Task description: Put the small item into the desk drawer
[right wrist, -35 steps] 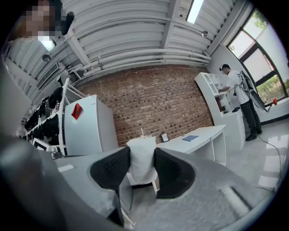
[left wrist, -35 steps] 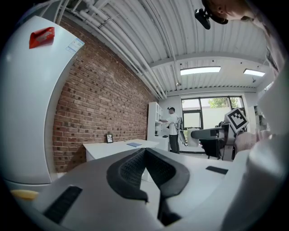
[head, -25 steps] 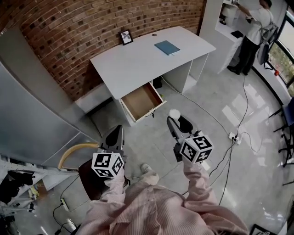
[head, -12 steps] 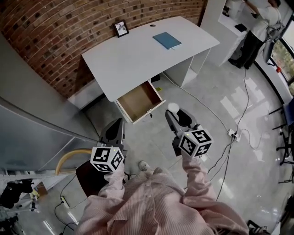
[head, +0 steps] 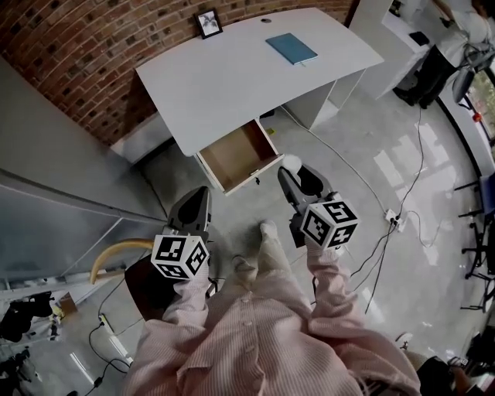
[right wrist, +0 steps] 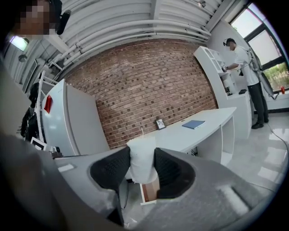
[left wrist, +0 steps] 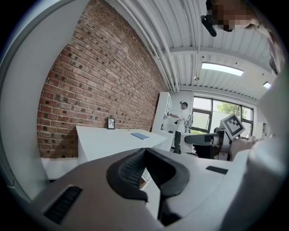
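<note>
My right gripper (head: 295,172) is shut on a small white item (right wrist: 142,159), which shows as a white blob (head: 291,163) at the jaw tips in the head view. It hangs above the floor, just right of the open wooden desk drawer (head: 236,155). The drawer juts out from under the white desk (head: 232,73) and looks empty. My left gripper (head: 197,203) is held lower left of the drawer, over the floor; its black pads (left wrist: 131,169) meet with nothing between them.
A blue notebook (head: 291,48) and a small picture frame (head: 207,22) lie on the desk by the brick wall. A chair with a curved wooden back (head: 124,259) stands at my left. Cables and a power strip (head: 393,223) run across the floor right. A person (right wrist: 246,67) stands at white shelves.
I have stepped toward the desk; the drawer and desk now sit closer and higher in the head view. Both grippers keep their hold and spacing.
</note>
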The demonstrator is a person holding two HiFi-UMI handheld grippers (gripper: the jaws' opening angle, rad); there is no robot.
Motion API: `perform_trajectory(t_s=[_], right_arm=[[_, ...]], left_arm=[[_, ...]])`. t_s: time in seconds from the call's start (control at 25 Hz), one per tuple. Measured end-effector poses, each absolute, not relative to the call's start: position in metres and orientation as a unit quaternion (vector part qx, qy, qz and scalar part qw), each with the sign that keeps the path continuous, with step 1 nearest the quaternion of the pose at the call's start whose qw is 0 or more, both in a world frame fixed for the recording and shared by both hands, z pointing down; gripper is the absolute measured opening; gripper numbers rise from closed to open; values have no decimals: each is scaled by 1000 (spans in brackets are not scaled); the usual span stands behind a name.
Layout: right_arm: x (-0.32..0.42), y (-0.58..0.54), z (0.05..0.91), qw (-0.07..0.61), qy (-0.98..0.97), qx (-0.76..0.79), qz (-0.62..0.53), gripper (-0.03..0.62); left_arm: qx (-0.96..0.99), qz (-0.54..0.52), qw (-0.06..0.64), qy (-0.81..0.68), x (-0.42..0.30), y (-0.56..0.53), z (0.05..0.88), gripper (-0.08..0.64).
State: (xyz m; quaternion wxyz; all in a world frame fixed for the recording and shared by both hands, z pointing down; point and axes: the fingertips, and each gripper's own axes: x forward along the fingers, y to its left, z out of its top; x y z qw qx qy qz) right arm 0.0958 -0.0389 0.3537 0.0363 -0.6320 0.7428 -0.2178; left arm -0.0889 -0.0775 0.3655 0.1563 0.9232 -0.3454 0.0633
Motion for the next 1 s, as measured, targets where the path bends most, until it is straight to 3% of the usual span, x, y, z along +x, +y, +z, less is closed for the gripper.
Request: perform_trajectory(t_s=[1.0], right_arm=[[131,-184,485,-88,768,-545,-325,169]], left_arm=[[849,110,295,-425,-24,-186,483,0]])
